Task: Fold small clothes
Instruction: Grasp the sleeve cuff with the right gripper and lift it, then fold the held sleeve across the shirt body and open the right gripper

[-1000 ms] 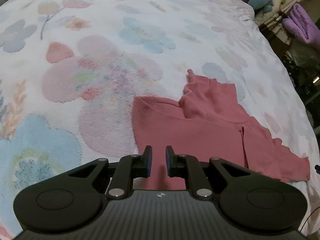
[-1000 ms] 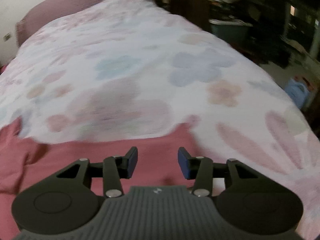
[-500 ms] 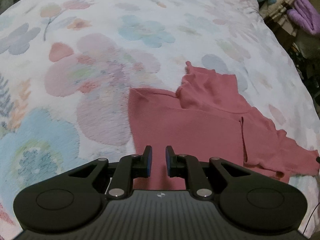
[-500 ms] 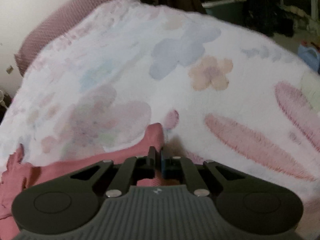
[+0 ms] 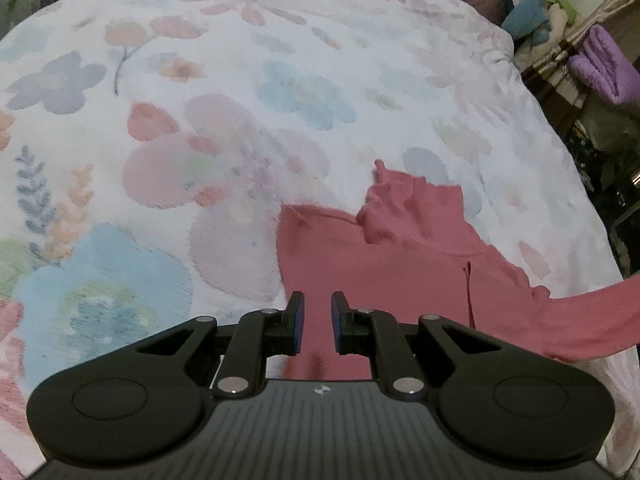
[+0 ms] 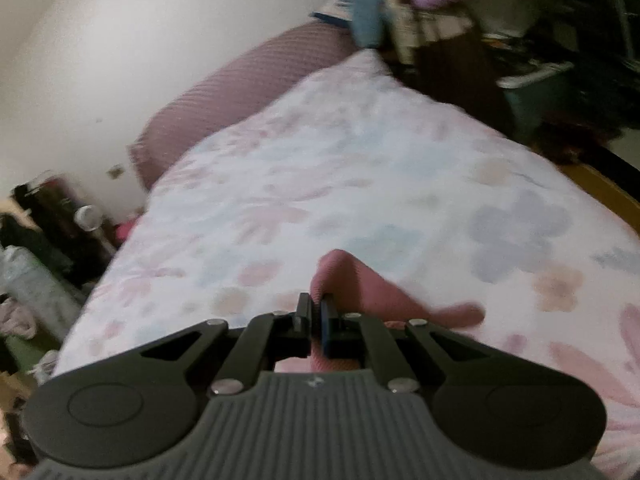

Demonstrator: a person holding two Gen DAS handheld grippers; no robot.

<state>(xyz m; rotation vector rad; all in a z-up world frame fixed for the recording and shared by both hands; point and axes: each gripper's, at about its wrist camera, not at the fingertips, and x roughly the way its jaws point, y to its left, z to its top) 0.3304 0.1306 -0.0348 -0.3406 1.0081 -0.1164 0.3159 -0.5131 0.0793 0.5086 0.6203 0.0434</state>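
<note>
A small pink knit top [image 5: 400,256] lies partly folded on the flowered bedspread [image 5: 240,80]. My left gripper [image 5: 316,322] hovers over the top's near edge, its jaws a narrow gap apart and empty. In the left wrist view the top's right corner [image 5: 592,320] is lifted off the bed. My right gripper [image 6: 316,320] is shut on that pink corner [image 6: 344,276] and holds it raised above the bedspread [image 6: 360,184].
A mauve pillow [image 6: 248,92] lies at the head of the bed by the white wall. Purple cloth [image 5: 604,68] and a blue soft toy [image 5: 524,20] sit on clutter past the bed's right edge. Bottles and dark clutter [image 6: 44,232] stand to the left.
My right gripper has closed on the top's corner and lifted it, swinging up and toward the pillow. The left gripper has held its place with its gap slightly wider.
</note>
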